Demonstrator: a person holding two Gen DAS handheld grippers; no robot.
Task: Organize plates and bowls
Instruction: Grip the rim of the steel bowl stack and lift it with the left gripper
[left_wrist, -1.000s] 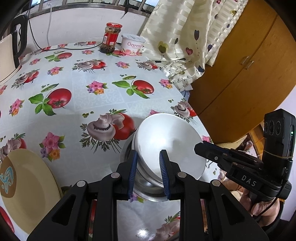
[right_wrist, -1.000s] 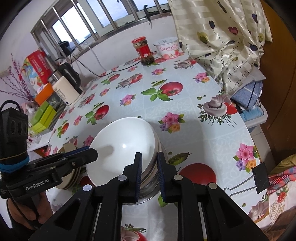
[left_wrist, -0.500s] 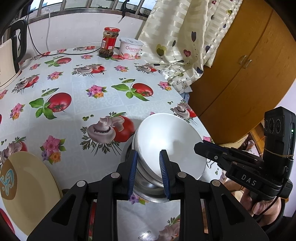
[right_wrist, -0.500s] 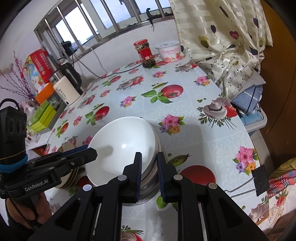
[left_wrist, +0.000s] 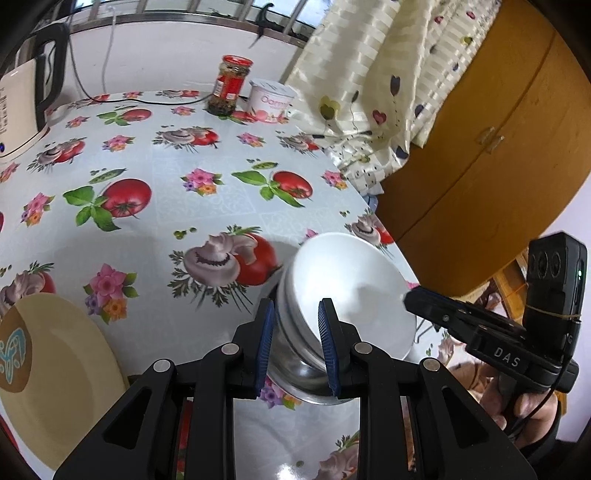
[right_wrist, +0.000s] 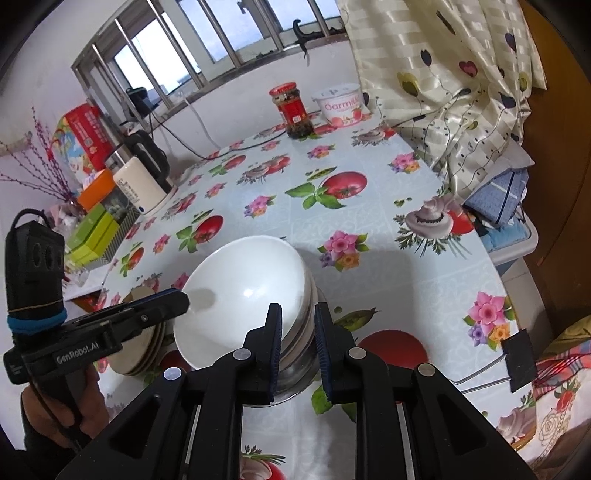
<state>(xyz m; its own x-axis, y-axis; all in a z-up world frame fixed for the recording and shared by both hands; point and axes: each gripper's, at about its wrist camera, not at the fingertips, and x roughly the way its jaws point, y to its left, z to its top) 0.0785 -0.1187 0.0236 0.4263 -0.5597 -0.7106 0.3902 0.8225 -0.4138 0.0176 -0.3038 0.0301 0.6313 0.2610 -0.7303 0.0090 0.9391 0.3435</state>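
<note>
A stack of bowls stands near the table's right edge: white bowls (left_wrist: 354, 280) nested in a steel bowl (left_wrist: 295, 358), the whole stack tilted. My left gripper (left_wrist: 295, 314) is shut on the stack's near rim, one blue pad inside the top bowl and one outside the steel wall. From the opposite side my right gripper (right_wrist: 298, 317) is shut on the rim of the same white bowls (right_wrist: 243, 284) and steel bowl (right_wrist: 295, 369). Each view shows the other gripper's tip at the far rim. A yellow plate (left_wrist: 55, 369) lies to the left; it tops a small plate stack (right_wrist: 144, 354).
A red-lidded jar (left_wrist: 229, 85) and a white tub (left_wrist: 271, 99) stand at the table's far edge by the curtain (left_wrist: 369, 92). A kettle (right_wrist: 142, 181) and boxes line the left side. A wooden cabinet (left_wrist: 480, 166) is right of the table. A black clip (right_wrist: 517, 362) lies near the right edge.
Both grippers keep their hold on the bowl stack. The stack looks a little more tilted, and it sits slightly farther right in the left wrist view.
</note>
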